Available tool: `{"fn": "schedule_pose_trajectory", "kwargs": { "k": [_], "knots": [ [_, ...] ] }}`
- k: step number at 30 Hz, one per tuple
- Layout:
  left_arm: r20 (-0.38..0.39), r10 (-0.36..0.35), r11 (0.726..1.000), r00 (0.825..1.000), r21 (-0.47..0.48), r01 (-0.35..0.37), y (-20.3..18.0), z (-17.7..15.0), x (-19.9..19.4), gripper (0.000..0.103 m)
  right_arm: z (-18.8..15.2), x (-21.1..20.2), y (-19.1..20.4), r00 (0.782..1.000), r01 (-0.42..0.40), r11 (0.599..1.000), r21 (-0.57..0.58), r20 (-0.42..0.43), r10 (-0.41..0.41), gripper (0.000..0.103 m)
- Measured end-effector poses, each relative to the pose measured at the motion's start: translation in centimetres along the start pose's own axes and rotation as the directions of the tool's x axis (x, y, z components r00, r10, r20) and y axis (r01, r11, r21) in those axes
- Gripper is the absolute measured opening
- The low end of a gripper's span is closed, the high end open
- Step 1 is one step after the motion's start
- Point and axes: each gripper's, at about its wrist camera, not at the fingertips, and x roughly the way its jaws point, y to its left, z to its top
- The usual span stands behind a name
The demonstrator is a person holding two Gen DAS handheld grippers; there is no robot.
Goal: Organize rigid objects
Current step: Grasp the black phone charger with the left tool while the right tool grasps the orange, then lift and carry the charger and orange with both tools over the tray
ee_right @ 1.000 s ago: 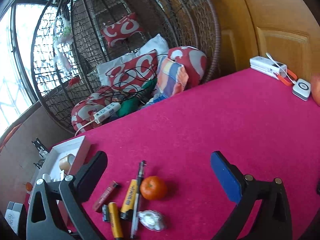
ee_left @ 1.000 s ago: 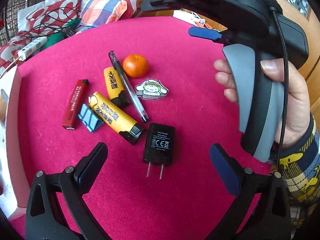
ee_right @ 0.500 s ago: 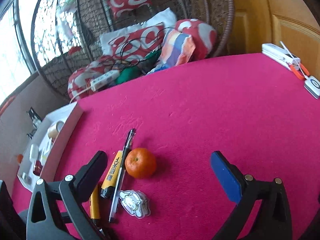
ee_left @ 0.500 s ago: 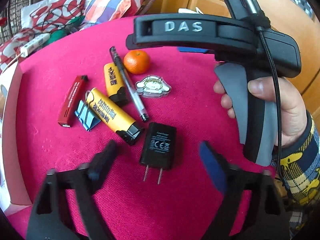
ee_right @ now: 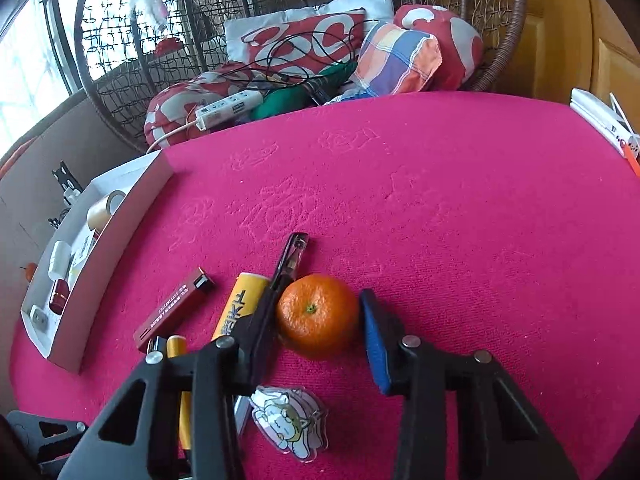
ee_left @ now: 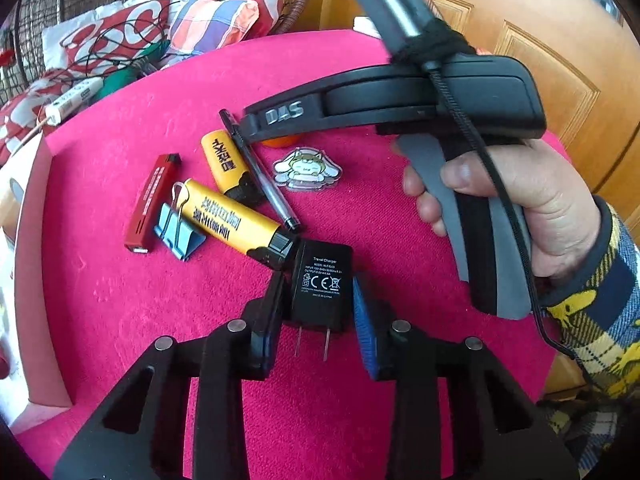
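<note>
Both tongs have narrowed since a second ago: the left gripper (ee_left: 318, 304) now pinches the black charger (ee_left: 320, 286) on the pink tabletop (ee_right: 440, 208), and the right gripper (ee_right: 318, 320) brackets the orange (ee_right: 318, 316), contact uncertain. At nine o'clock, the white tray (ee_right: 132, 200) holds a tape roll (ee_right: 105, 208) and small bottles.
</note>
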Motion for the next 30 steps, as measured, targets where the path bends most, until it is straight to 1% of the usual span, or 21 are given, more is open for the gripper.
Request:
{"fn": "schedule_pose_trajectory", "kwargs": {
  "k": [4, 8, 10, 11, 13, 16, 17, 20, 26, 30],
  "knots": [
    [0.003, 0.0, 1.0, 1.0, 0.006, 0.0, 0.1, 0.1, 0.1, 0.032, -0.1, -0.4, -0.4, 1.0, 0.0, 0.999, 0.044, 0.02, -0.001, 0.04],
    [0.01, -0.002, 1.0, 1.0, 0.011, 0.002, 0.2, 0.4, 0.2, 0.031, -0.2, -2.1, -1.2, 0.998, -0.012, 0.996, 0.092, 0.065, 0.006, 0.04],
    [0.033, -0.007, 1.0, 0.999, 0.01, 0.007, 0.1, 0.4, -0.4, 0.029, 0.1, -3.4, -1.1, 0.995, -0.019, 0.995, 0.098, 0.102, 0.009, 0.04],
    [0.046, -0.003, 1.0, 0.999, 0.012, 0.002, 0.1, 0.5, -0.8, 0.029, 0.4, -4.5, -1.0, 0.991, -0.019, 0.995, 0.095, 0.136, 0.006, 0.04],
    [0.093, 0.012, 1.0, 0.996, 0.014, -0.013, 0.1, 0.5, -2.3, 0.029, 0.8, -6.0, -0.5, 0.983, -0.021, 0.996, 0.084, 0.184, 0.006, 0.04],
    [0.139, 0.018, 1.0, 0.99, -0.003, -0.018, 0.6, 0.8, -3.9, 0.029, 1.4, -8.9, 0.5, 0.963, -0.027, 0.998, 0.059, 0.269, 0.01, 0.04],
    [0.153, 0.022, 1.0, 0.988, -0.009, -0.021, 0.8, 0.8, -4.5, 0.029, 1.6, -10.0, 1.0, 0.954, -0.029, 0.998, 0.047, 0.301, 0.013, 0.04],
    [0.197, 0.038, 0.999, 0.98, -0.03, -0.033, 1.2, 0.7, -6.2, 0.029, 2.1, -11.9, 1.9, 0.935, -0.046, 0.998, 0.029, 0.353, 0.033, 0.04],
    [0.284, 0.087, 0.995, 0.955, -0.07, -0.07, 2.0, 0.8, -11.0, 0.029, 2.4, -15.5, 3.4, 0.894, -0.079, 0.997, -0.017, 0.441, 0.078, 0.04],
    [0.336, 0.11, 0.993, 0.935, -0.086, -0.085, 2.0, 0.6, -13.7, 0.029, 2.5, -18.0, 3.8, 0.86, -0.099, 0.995, -0.034, 0.5, 0.103, 0.04]
  ]
}}
